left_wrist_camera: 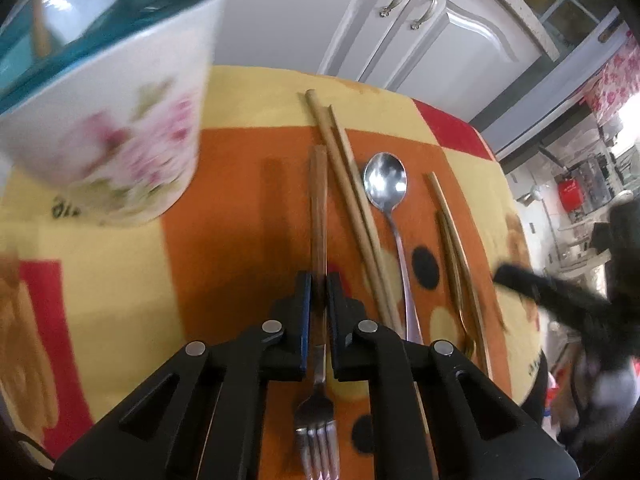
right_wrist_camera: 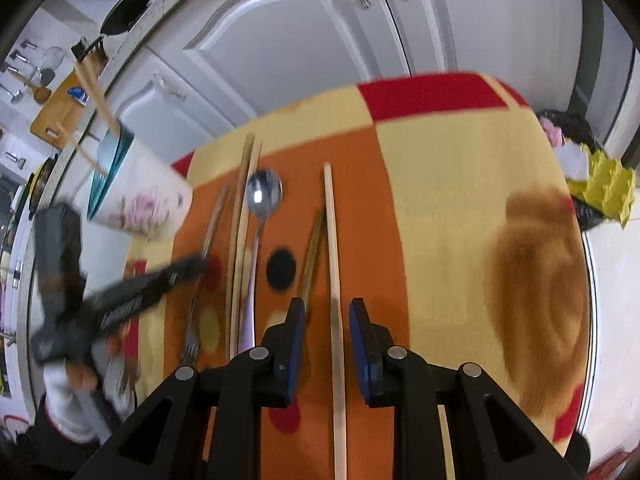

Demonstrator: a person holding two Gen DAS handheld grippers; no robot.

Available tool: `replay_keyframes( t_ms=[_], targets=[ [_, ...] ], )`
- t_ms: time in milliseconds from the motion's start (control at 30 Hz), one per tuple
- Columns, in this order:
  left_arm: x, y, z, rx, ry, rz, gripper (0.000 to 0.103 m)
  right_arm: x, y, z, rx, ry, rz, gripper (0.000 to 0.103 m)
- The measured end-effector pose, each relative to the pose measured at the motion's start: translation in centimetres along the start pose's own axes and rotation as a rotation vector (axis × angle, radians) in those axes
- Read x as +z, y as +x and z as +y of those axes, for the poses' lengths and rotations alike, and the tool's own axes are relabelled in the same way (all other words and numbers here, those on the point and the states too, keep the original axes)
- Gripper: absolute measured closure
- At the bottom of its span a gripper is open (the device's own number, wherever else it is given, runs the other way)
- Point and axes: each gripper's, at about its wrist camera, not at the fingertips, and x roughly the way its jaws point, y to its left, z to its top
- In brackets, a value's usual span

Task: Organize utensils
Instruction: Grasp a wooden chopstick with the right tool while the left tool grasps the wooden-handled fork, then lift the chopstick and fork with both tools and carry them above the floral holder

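My left gripper [left_wrist_camera: 319, 280] is shut on a wooden-handled fork [left_wrist_camera: 319, 216], its tines pointing back toward the camera; the fork also shows in the right wrist view [right_wrist_camera: 208, 248]. A white floral holder cup [left_wrist_camera: 116, 120] with a teal rim stands at the left, with chopsticks in it [right_wrist_camera: 96, 96]. On the cloth lie a pair of chopsticks [left_wrist_camera: 348, 200], a metal spoon [left_wrist_camera: 385, 182] and a gold utensil [left_wrist_camera: 456, 264]. My right gripper [right_wrist_camera: 326, 308] is open, its fingers either side of a single light chopstick [right_wrist_camera: 334, 280].
The table has an orange, yellow and red cloth [right_wrist_camera: 460, 184]. White cabinet doors [right_wrist_camera: 280, 40] stand behind it. A black bag with yellow and pink rubbish [right_wrist_camera: 592, 176] sits off the table's right edge. A cutting board [right_wrist_camera: 60, 108] hangs at far left.
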Motion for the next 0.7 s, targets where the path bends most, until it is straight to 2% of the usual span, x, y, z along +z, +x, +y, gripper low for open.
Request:
replay_keyframes(
  t_ms=[200,333,433,500,533,700],
  targets=[
    [-2.8,-1.5,1.2,0.016,0.012,0.027,0.097,3.1,2.3,1.4,-0.08,-0.078,0.004,0.082],
    [-3.9,-1.6,1.1,0.077,0.045,0.021,0.097,4.6,4.1,1.4,-0.095,-0.083,0.026,0.082],
    [-3.1,-1.4,1.1,0.087,0.044,0.01,0.094,5.7,5.0,1.4,-0.102,-0.083,0.034,0.082],
    [-2.2,-1.2,1.1,0.11,0.048,-0.001,0.082,6.4,5.5,1.4,-0.113,-0.092,0.038,0.082],
    [-1.8,-1.1,1.1,0.124,0.053,-0.008,0.08,6.5,5.6,1.5,-0.115,-0.097,0.037,0.083],
    [0.1,0.5,0.8,0.168,0.063,-0.01,0.078,7.2,6.2,1.9,-0.13,-0.145,0.026,0.093]
  ],
)
